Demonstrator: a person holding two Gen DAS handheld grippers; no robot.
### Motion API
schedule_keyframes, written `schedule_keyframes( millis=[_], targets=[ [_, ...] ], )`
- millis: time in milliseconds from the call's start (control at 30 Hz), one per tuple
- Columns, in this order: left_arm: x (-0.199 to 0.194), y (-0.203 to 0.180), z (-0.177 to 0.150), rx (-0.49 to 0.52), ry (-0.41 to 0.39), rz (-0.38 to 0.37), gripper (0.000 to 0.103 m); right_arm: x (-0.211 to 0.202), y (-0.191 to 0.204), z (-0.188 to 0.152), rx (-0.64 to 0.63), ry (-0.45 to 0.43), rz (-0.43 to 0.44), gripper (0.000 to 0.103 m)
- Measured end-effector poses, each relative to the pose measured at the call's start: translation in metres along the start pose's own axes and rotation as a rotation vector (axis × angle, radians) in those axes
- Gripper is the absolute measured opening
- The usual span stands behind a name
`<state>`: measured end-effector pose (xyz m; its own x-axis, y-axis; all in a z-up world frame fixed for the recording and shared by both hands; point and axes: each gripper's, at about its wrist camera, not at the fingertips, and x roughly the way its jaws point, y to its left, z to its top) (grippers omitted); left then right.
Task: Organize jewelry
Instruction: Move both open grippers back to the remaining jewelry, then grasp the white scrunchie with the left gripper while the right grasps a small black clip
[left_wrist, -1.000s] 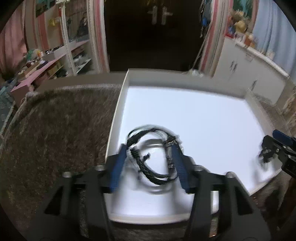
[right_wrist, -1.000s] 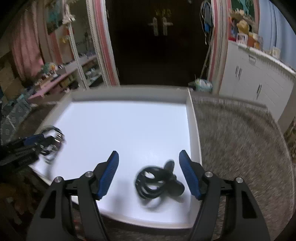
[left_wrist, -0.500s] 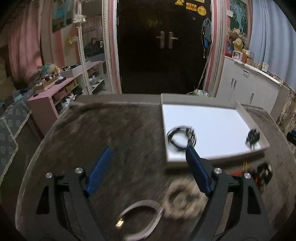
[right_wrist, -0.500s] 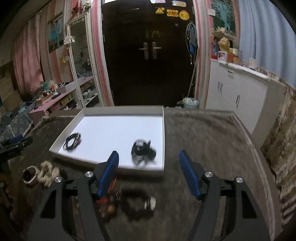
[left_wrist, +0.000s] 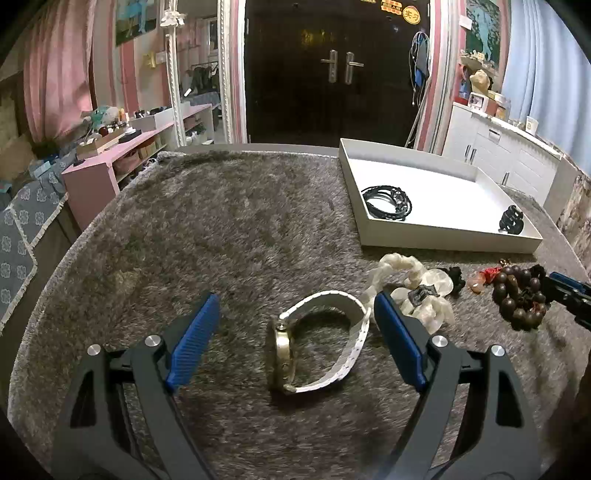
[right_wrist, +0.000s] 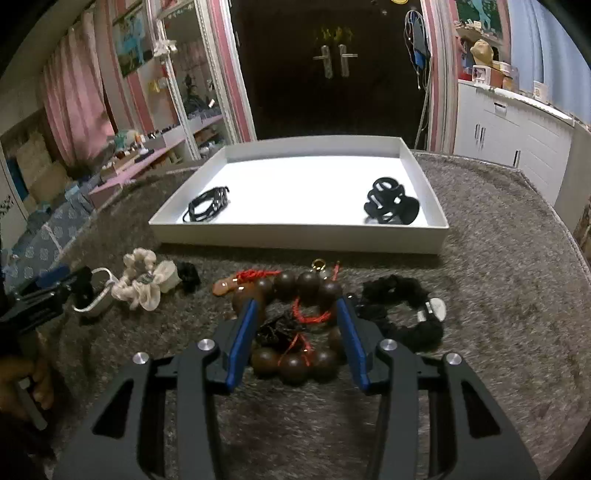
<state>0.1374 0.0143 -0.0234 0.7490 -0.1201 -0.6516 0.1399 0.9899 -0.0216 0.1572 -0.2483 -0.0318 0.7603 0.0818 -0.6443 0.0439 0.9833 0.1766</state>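
Note:
My left gripper (left_wrist: 295, 317) is open, its jaws on either side of a white-strapped gold watch (left_wrist: 317, 350) lying on the grey rug. My right gripper (right_wrist: 295, 321) is open around a brown wooden bead bracelet (right_wrist: 299, 291) with red cord, not closed on it. A white tray (right_wrist: 295, 232) holds a black cord bracelet (right_wrist: 207, 208) at its left and a black hair claw (right_wrist: 389, 201) at its right. A cream scrunchie (right_wrist: 146, 280) and a black scrunchie (right_wrist: 402, 310) lie on the rug.
The tray (left_wrist: 443, 240) sits at the far side of the round rug-covered table. A pink shelf (left_wrist: 122, 155) stands off to the left and white cabinets (right_wrist: 517, 144) to the right. A small black item (right_wrist: 186, 275) lies beside the cream scrunchie.
Both grippers pulled back out of the tray, leaving the cord bracelet and hair claw there. The left now brackets the watch, the right the bead bracelet.

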Motion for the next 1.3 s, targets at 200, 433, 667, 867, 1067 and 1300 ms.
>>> schedule_keyframes(
  millis=[200, 433, 667, 867, 1067, 1300],
  targets=[
    [0.011, 0.002, -0.004, -0.010, 0.024, -0.015, 0.087, 0.012, 0.008, -0.001, -0.022, 0.026, -0.009, 0.036],
    [0.019, 0.002, -0.005, -0.005, 0.053, -0.028, 0.087, 0.020, 0.016, -0.002, -0.057, 0.040, -0.033, 0.013],
    [0.020, 0.000, -0.005, 0.002, 0.065, -0.027, 0.081, 0.005, 0.019, 0.000, -0.059, -0.002, -0.023, 0.005],
    [0.008, -0.011, -0.001, 0.028, 0.031, -0.037, 0.082, 0.002, 0.013, 0.002, -0.048, -0.006, -0.004, 0.005],
    [-0.002, -0.047, 0.003, 0.100, 0.016, -0.071, 0.086, 0.010, 0.015, 0.000, -0.059, 0.025, 0.005, 0.010],
    [0.008, -0.079, 0.004, 0.142, 0.045, -0.115, 0.086, 0.016, 0.013, -0.002, -0.049, 0.046, 0.009, 0.043]
  ],
)
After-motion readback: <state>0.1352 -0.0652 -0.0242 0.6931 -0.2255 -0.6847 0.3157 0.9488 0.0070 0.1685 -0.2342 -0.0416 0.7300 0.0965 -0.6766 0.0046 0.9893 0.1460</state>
